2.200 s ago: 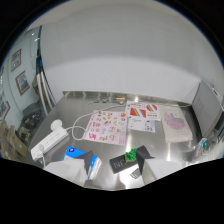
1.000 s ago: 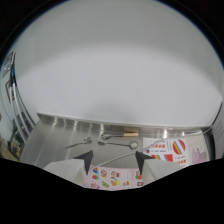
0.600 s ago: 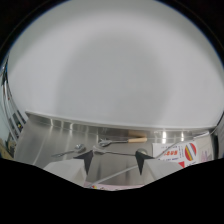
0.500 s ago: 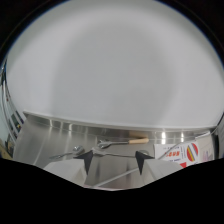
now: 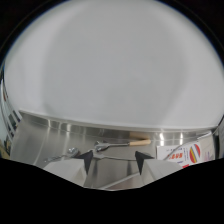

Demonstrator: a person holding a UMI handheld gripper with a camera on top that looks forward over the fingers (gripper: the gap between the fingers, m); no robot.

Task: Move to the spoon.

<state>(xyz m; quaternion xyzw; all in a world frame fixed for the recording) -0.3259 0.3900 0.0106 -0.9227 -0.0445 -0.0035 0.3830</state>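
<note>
Tongs (image 5: 114, 156) spread apart, nothing gripped: two dark pointed tips visible, one at each side of a clear gap, with pale grey finger bodies below them.

Metal spoon with a pale wooden handle (image 5: 120, 145) lying flat on the shiny steel tabletop (image 5: 45, 142), just ahead of the tips and slightly beyond them. Bowl end of the spoon closest to the left tip, almost above it; handle extending past the right tip and ending a little farther out on that side. No contact seen between the tips and the spoon.

Small metal object (image 5: 70, 151) resting on the tabletop just outside the left tip; too blurred to identify.

White printed card with red, green and yellow markings (image 5: 182, 151) lying flat on the tabletop beyond and outside the right tip, near the handle end of the spoon but apart from it.

Plain light grey wall (image 5: 115, 65) rising behind the far edge of the tabletop, filling the whole area beyond the spoon.

Dark clutter visible far outside the left tip, at the tabletop's side; contents not distinguishable.
</note>
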